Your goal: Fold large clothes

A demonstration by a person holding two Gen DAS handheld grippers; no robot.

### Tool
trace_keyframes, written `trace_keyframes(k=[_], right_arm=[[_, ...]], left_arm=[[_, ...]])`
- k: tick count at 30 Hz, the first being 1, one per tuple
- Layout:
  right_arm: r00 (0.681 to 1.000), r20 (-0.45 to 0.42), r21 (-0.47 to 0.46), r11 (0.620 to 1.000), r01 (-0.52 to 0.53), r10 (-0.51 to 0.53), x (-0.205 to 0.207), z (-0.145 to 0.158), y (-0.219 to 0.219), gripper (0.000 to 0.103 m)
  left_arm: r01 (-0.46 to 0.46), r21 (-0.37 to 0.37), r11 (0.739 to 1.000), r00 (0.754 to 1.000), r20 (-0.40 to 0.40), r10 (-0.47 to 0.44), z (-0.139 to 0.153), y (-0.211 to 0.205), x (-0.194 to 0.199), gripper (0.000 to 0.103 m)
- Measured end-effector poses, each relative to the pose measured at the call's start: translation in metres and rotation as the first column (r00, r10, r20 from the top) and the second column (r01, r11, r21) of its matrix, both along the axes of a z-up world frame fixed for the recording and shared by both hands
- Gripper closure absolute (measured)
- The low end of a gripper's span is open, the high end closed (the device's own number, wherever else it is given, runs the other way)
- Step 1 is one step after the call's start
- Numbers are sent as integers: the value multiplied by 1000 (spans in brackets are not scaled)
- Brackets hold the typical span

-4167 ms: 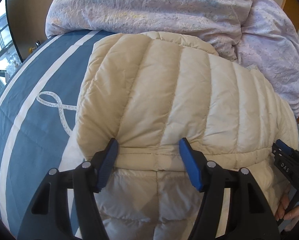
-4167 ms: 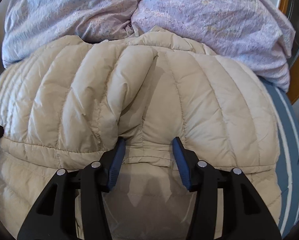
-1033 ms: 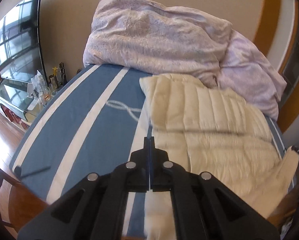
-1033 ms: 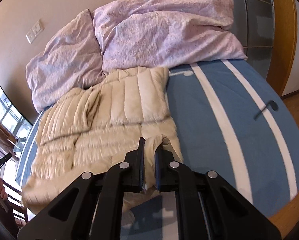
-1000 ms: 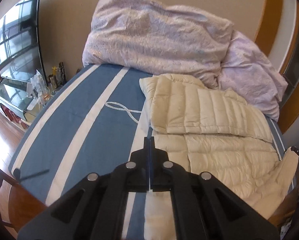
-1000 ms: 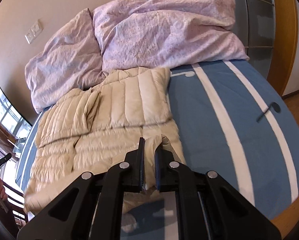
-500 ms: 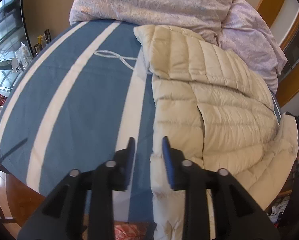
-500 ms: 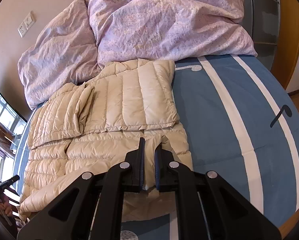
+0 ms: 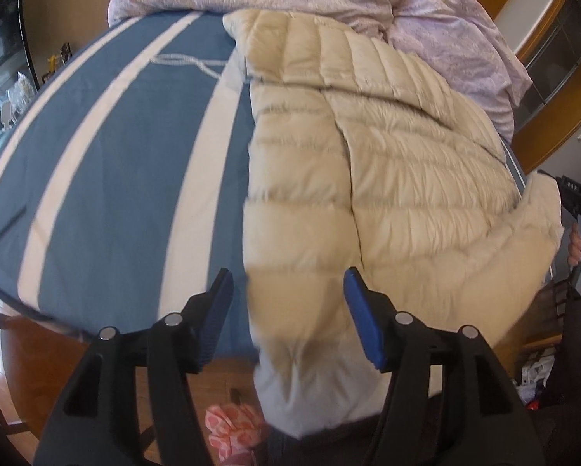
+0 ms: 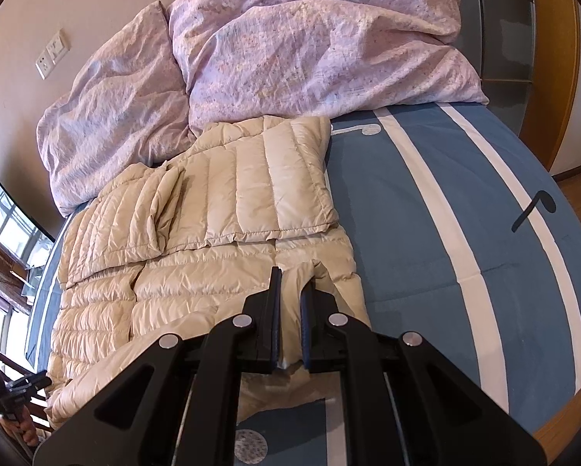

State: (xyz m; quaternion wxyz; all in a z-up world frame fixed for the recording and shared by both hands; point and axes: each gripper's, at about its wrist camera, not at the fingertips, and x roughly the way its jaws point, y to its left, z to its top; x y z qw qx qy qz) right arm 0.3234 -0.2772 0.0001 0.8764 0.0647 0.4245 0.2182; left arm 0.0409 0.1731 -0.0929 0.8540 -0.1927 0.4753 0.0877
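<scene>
Lying half folded on the striped blue bed (image 10: 426,209), the cream jacket (image 10: 228,213) reached the lilac pillows (image 10: 309,39), its near hem hanging off the edge. The left gripper (image 9: 288,295) had just been opening; its fingers (image 9: 362,322) straddled that hem without pressing it. The right gripper (image 10: 290,310) stood clamped on a jacket corner. No writing was legible anywhere.
</scene>
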Motion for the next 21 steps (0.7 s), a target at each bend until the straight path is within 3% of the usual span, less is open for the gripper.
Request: trace_keyframes(k=[7, 12, 14, 18, 21], right_arm=[[1000, -9, 4, 1000, 9, -9, -5, -3, -6, 94], [1000, -15, 11, 1000, 17, -16, -8, -5, -11, 94], [1000, -15, 13, 1000, 17, -17, -10, -5, -12, 94], [1000, -15, 18, 1000, 17, -17, -9, -5, -14, 94], [1000, -17, 23, 1000, 17, -17, -9, -5, -13, 94]], left_arm=[[7, -45, 999, 1000, 3, -7, -13, -7, -17, 36], [32, -72, 997, 999, 13, -31, -14, -17, -19, 38], [33, -71, 997, 999, 13, -32, -14, -20, -20, 42], [29, -72, 997, 1000, 5, -29, -16, -21, -18, 74], [21, -58, 998, 1000, -2, -21, -16, -21, -16, 88]])
